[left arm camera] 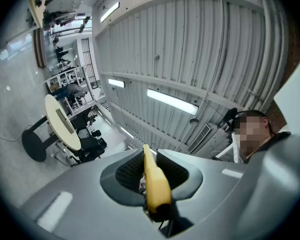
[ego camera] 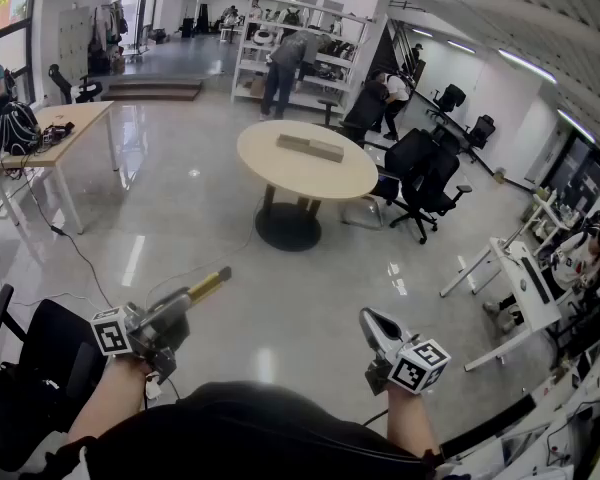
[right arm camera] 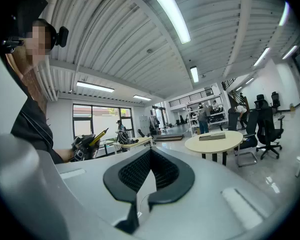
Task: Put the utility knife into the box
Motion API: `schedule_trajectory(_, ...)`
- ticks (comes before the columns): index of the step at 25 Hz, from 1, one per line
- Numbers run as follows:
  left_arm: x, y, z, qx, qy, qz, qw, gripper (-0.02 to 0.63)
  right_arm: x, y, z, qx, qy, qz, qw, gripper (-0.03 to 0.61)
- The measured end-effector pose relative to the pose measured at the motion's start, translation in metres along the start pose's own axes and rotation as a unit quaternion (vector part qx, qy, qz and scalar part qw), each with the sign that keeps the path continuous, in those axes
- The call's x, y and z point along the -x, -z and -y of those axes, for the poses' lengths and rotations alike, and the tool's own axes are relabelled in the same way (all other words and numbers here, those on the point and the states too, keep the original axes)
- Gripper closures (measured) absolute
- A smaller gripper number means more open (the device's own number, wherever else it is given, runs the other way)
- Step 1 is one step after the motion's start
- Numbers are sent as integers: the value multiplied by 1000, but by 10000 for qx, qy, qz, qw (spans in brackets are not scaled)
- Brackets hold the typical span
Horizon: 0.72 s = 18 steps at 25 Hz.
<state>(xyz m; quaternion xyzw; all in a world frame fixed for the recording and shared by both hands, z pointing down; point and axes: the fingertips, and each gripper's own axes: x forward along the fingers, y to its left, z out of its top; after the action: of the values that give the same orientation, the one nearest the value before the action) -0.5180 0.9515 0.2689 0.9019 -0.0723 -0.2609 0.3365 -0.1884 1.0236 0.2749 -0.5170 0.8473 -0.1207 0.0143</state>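
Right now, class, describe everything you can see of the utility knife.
The utility knife is a slim yellow bar, plastic by its look, with a dark end at its rear. The left gripper is shut on it, pressing both sides. It juts past the jaws, tilted upward in the air, touching nothing else. No blade shows.
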Motion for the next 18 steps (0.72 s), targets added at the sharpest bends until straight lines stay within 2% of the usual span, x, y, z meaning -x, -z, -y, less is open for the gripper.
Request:
schedule_trajectory(10, -3, 1, 2, 12, 20, 12, 10000, 540, 1, 0, 1, 41, -22, -28, 10000, 566)
schedule_trajectory(18, -19, 16, 8, 39, 56, -34, 10000, 540, 19, -3, 9, 20, 21, 81, 10000, 565)
